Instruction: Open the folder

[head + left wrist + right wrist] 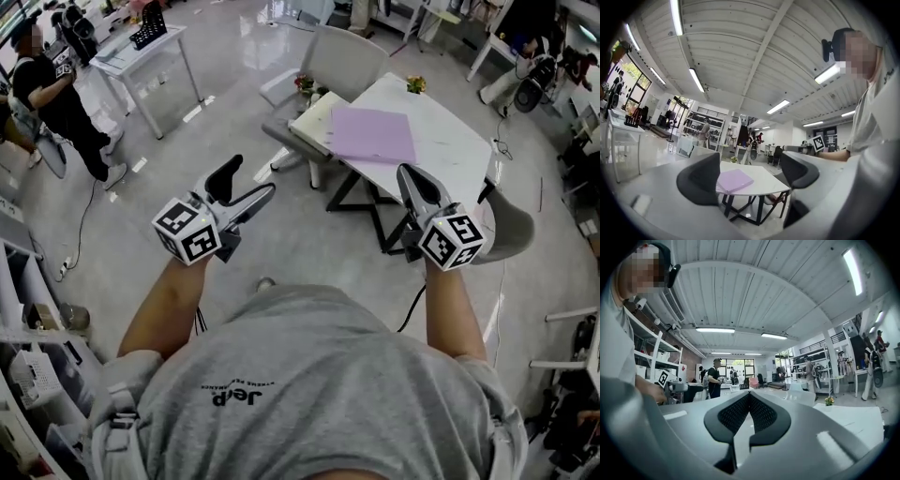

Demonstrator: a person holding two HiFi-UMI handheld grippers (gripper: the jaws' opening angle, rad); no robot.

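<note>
A closed lilac folder point(373, 134) lies flat on the white table point(450, 131) some way ahead of me; in the left gripper view the folder point(735, 180) shows between the jaws, far off on the table point(764, 183). My left gripper point(246, 187) is held level in the air over the floor, short of the table, jaws wide apart with nothing between them point(750, 171). My right gripper point(409, 180) hangs near the table's front corner, its black fingers pressed together on nothing point(750, 398). Neither gripper touches the folder.
A grey chair point(342, 61) stands behind the table and another point(511, 225) at its right. Small flower pots point(413, 84) sit on the far edge. A person point(56, 103) stands at far left near a table with a black basket point(148, 33). Shelving point(28, 356) lines the left.
</note>
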